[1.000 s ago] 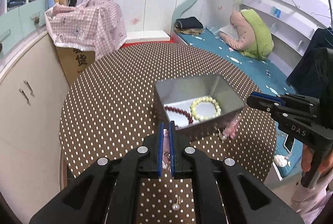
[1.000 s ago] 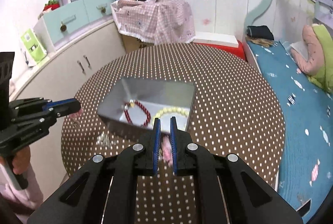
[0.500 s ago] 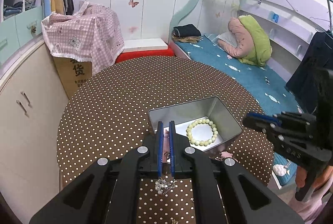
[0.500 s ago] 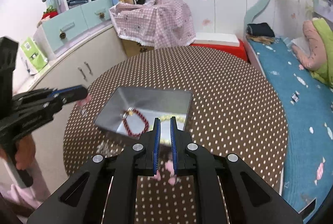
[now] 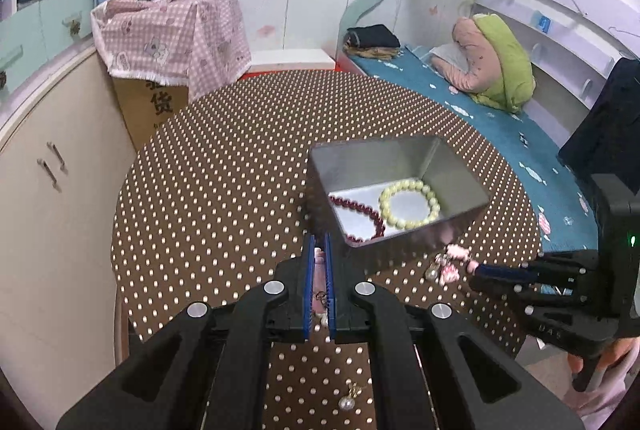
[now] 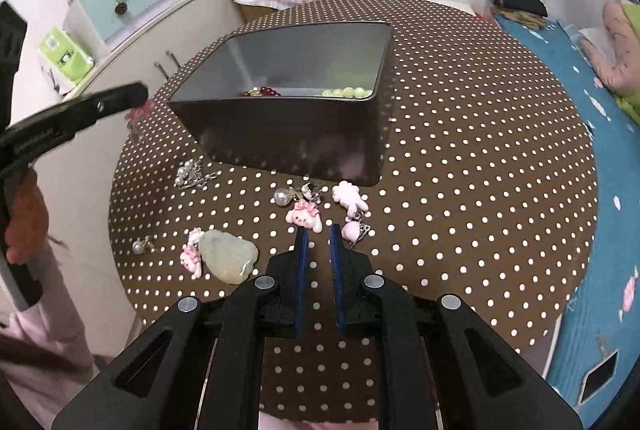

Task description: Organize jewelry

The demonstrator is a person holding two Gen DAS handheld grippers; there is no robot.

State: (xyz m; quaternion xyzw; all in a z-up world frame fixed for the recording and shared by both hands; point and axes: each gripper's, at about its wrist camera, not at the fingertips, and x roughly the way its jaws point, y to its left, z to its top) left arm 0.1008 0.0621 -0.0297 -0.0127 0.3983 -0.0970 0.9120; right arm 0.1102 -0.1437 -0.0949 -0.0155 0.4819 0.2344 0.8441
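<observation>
A grey metal tin (image 5: pixel 448 218) (image 6: pixel 296 134) stands on the brown polka-dot round table (image 5: pixel 224 198). It holds a dark red bead bracelet (image 5: pixel 362 210) and a pale yellow bead bracelet (image 5: pixel 410 206). My left gripper (image 5: pixel 318 250) is shut on a pink jewelry piece (image 5: pixel 319 270), left of the tin. My right gripper (image 6: pixel 318 232) is slightly open and empty, low over the table in front of the tin. Just ahead of it lie pink bunny charms (image 6: pixel 306 216), a pearl earring (image 6: pixel 282 197) and a pink piece (image 6: pixel 354 230).
More loose jewelry lies on the table: a pale jade pendant (image 6: pixel 228 256), a pearl cluster (image 6: pixel 192 172), a small pearl earring (image 6: pixel 140 246) and a pearl earring (image 5: pixel 348 400). Cabinets stand left, a bed with teal sheet (image 5: pixel 480 118) right.
My right gripper dropped low in front of the tin and opened; its pink jewelry now lies on the table. My left gripper lowered a little, still holding its pink piece.
</observation>
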